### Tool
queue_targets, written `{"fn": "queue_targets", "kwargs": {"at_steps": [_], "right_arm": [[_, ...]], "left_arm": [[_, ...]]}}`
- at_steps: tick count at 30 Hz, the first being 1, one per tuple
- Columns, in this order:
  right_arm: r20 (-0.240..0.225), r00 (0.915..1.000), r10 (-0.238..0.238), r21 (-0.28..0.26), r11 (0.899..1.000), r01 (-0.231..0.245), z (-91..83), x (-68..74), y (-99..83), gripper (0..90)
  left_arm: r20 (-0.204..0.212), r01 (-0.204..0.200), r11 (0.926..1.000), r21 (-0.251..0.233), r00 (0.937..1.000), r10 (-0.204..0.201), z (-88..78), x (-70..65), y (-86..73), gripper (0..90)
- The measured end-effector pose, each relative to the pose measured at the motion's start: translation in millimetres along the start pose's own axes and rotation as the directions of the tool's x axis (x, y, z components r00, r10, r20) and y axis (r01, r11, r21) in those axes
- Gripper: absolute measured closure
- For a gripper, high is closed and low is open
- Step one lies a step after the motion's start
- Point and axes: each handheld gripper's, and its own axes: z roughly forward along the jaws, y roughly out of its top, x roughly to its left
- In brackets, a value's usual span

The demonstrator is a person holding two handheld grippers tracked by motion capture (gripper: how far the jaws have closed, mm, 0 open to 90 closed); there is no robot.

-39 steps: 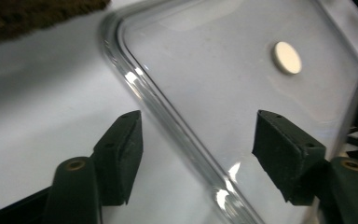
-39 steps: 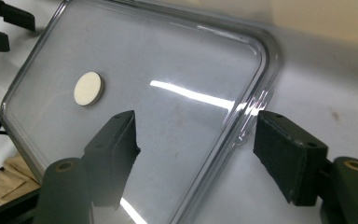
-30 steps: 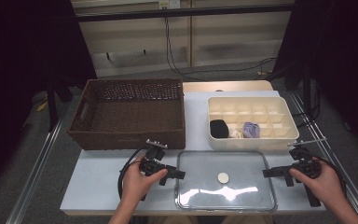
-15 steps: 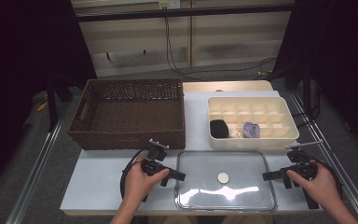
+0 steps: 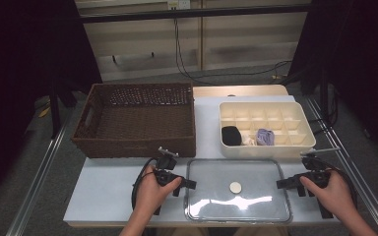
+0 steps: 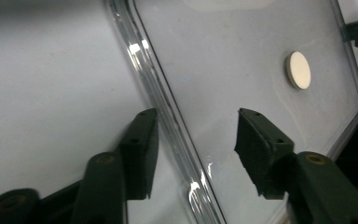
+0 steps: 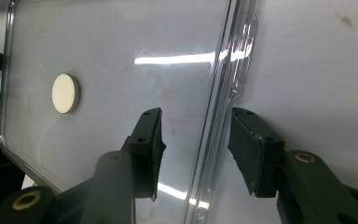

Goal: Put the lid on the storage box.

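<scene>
- At left, the left gripper (image 5: 189, 184) straddles the left rim of a clear plastic lid (image 5: 256, 169) lying flat on the white table (image 5: 103, 182), near its front edge, just in front of the wicker basket (image 5: 138, 120) and the cream compartment tray (image 5: 295, 142).
- Its jaws have just been closing, rim between them, but the pads do not yet press: still released.
- Centre: the lid, marked by a small white disc (image 5: 235, 187), looks light, thin, glossy and likely slippery; it may flex if lifted by one side. The raised rims at both short ends look like the best holds.
- At right, the right gripper (image 5: 281, 184) brackets the opposite rim, jaws likewise narrowing, not yet clamped.
- Against the frame a second ago, both hands sit in the same spots; the lid has not shifted; only the jaw gaps are smaller.
</scene>
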Motion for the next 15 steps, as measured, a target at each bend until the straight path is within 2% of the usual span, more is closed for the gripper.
{"fn": "queue_targets", "kwargs": {"at_steps": [5, 9, 15], "right_arm": [[-0.009, 0.9999, 0.014, -0.007, 1.000, -0.014, 0.3, -1.2, -0.6, 55.5], [-0.019, 0.9987, 0.047, -0.021, 0.999, -0.047, 0.7, -1.4, -1.6, 56.2], [-0.007, 0.9988, 0.049, -0.032, 0.998, -0.049, 1.9, -1.2, -2.3, 61.3]], "left_arm": [[-0.008, 0.016, 0.9998, 0.012, 0.9998, -0.015, -0.2, 0.2, 1.0, 50.4], [-0.023, 0.045, 0.9989, 0.010, 0.9987, -0.045, 0.7, -2.0, 1.6, 49.7], [-0.039, 0.064, 0.9978, 0.018, 0.9972, -0.063, 2.1, -3.6, 3.7, 50.1]]}}
